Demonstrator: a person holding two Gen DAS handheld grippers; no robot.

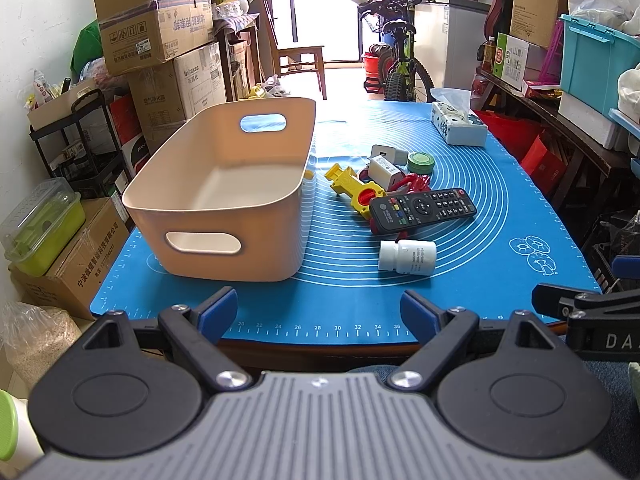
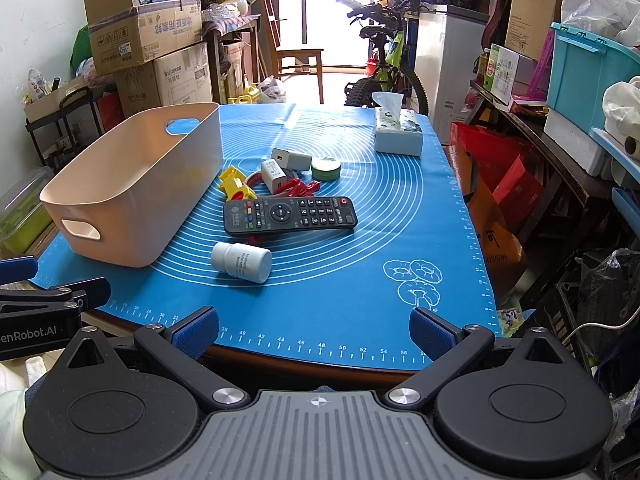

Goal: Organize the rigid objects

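An empty beige bin (image 1: 224, 200) (image 2: 132, 184) stands on the left of the blue mat (image 1: 480, 208). Right of it lie a black remote (image 1: 422, 208) (image 2: 290, 215), a white pill bottle (image 1: 407, 256) (image 2: 241, 262), a yellow toy (image 1: 352, 190) (image 2: 236, 186), two white chargers (image 1: 384, 170) (image 2: 274, 172), a green tape roll (image 1: 421, 162) (image 2: 326, 168) and a red cord (image 1: 414, 182) (image 2: 300, 188). My left gripper (image 1: 318, 312) is open and empty at the mat's near edge. My right gripper (image 2: 314, 328) is open and empty, also at the near edge.
A tissue box (image 1: 458, 124) (image 2: 398, 130) stands at the mat's far right. Cardboard boxes (image 1: 160, 36) stack at the left, a bicycle (image 1: 400, 64) and a chair (image 1: 300, 56) beyond the table, shelves with a teal bin (image 1: 596, 68) at the right.
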